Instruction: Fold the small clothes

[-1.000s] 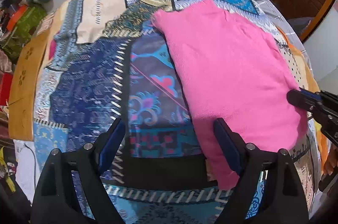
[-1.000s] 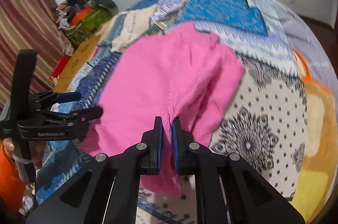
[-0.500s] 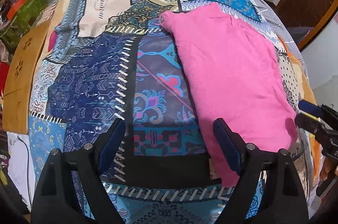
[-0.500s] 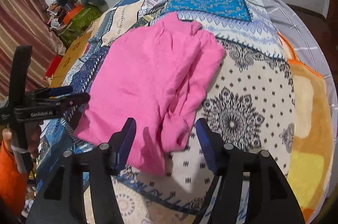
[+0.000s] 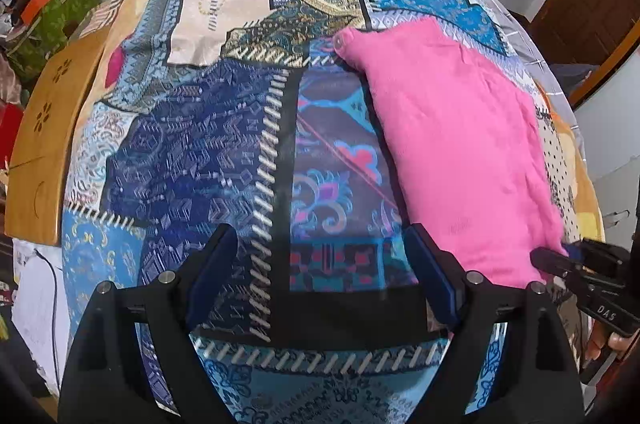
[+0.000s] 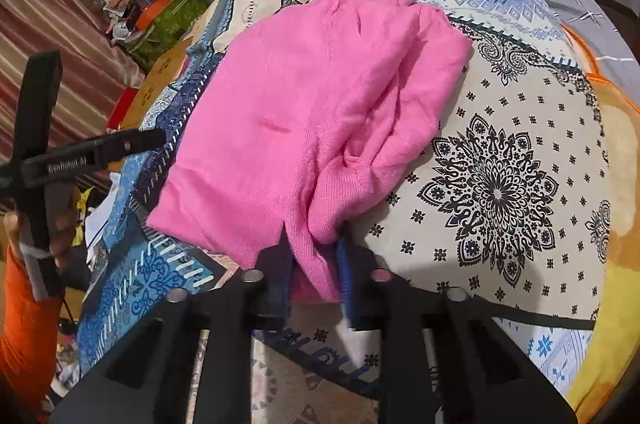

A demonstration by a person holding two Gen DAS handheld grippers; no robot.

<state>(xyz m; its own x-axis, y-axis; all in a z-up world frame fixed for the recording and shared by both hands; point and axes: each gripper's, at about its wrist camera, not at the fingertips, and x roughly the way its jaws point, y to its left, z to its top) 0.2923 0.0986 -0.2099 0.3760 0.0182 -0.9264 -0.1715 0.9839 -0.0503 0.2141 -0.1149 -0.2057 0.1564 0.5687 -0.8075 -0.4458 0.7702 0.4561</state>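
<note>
The right tool (image 6: 314, 272) has its fingers closing around the near bunched edge of the pink garment (image 6: 304, 104); a thick fold of knit sits between the pads, and I judge it pinched, though the pads are not fully pressed together. The left tool (image 5: 320, 276) hangs spread wide over the patchwork bedspread (image 5: 192, 152), holding nothing, with the garment just ahead and to its right, the near corner touching or passing behind its right finger.

The garment lies on the bed, partly folded, straight ahead of the right tool and running away from it, with a lumpy doubled strip along its right side.

The step in hand looks like taking hold of the near hem to carry another fold. To do it well, the right tool should bite both layers of the bunched edge, not only the top one, then lift just enough to clear the bedspread and travel forward so the crease lands square. The left tool would help by gripping the garment's other near corner, to its right, so the edge rises level. The knit looks soft and prone to slumping, so a slow carry suits it.

Count: one pink garment, two tools, one bedspread.
</note>
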